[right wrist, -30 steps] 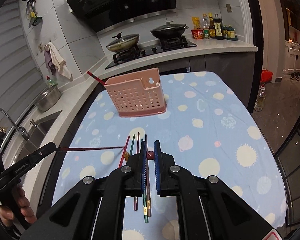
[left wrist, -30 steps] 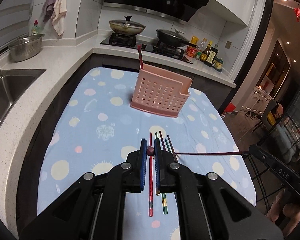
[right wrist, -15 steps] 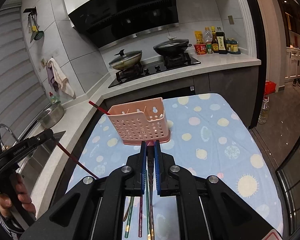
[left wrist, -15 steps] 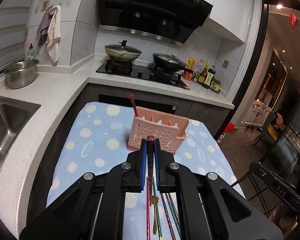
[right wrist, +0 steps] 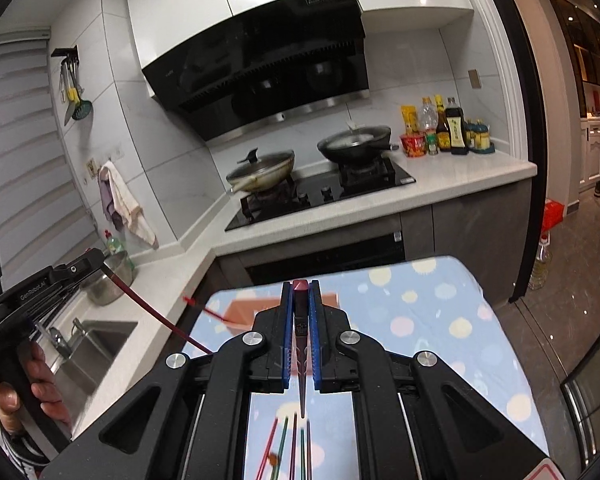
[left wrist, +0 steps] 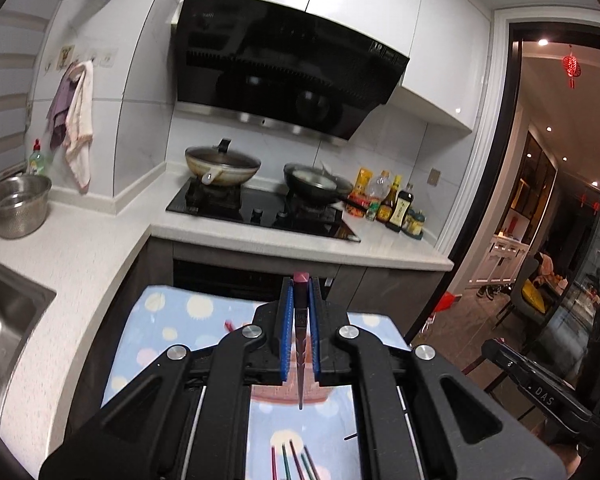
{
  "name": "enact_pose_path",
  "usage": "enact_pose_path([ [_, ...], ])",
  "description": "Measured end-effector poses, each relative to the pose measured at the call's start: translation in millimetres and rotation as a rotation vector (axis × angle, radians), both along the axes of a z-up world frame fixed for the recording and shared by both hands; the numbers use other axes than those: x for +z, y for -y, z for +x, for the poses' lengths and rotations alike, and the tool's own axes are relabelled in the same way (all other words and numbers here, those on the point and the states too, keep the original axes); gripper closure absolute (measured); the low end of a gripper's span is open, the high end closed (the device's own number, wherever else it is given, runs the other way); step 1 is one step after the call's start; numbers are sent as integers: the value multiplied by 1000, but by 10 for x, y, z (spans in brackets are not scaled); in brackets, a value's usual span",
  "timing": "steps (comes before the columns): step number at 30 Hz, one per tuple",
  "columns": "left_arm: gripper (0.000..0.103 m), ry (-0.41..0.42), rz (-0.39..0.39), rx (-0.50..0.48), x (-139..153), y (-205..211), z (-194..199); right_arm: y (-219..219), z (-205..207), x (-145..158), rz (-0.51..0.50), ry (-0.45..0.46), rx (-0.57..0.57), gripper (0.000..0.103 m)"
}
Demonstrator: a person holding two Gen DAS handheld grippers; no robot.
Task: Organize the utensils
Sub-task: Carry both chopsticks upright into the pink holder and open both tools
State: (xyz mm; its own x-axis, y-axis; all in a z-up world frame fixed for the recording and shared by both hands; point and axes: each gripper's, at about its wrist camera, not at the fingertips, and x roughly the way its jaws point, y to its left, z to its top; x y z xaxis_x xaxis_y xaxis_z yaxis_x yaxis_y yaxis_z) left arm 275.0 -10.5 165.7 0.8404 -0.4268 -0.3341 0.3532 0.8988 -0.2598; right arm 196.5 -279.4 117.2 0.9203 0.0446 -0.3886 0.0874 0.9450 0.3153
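Both claws were raised over the blue dotted tablecloth (right wrist: 440, 308). My left gripper (left wrist: 299, 320) was clamped on a dark red chopstick (left wrist: 300, 360), point hanging down toward the pink basket (left wrist: 288, 392). My right gripper (right wrist: 301, 320) was clamped on a second dark red chopstick (right wrist: 301, 368), held the same way.

From the right wrist I saw the left chopstick slanting down toward the basket (right wrist: 244, 306), whose far rim showed past my fingers. One red chopstick (right wrist: 204, 308) already stuck out of its left side. My own black linkages hid most of the basket in both views, so I couldn't read its compartments.

Loose chopstick pile (right wrist: 292, 444), red and green, lay on the cloth just below me. Stove with two woks (right wrist: 320, 192) stood behind the table, sink (left wrist: 4, 320) to the left.
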Motion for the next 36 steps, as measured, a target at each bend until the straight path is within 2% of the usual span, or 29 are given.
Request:
enact_pose_path([
  [6,96,57,13,8,225,181,340,45,418,240,0,63,-3,96],
  [12,96,59,46,9,198,370,687,27,821,298,7,81,0,96],
  [22,96,-8,94,6,-157,524,1084,5,1315,42,11,19,4,96],
  [36,96,-104,101,22,-638,498,1283,-96,1566,-412,-7,-98,32,96],
])
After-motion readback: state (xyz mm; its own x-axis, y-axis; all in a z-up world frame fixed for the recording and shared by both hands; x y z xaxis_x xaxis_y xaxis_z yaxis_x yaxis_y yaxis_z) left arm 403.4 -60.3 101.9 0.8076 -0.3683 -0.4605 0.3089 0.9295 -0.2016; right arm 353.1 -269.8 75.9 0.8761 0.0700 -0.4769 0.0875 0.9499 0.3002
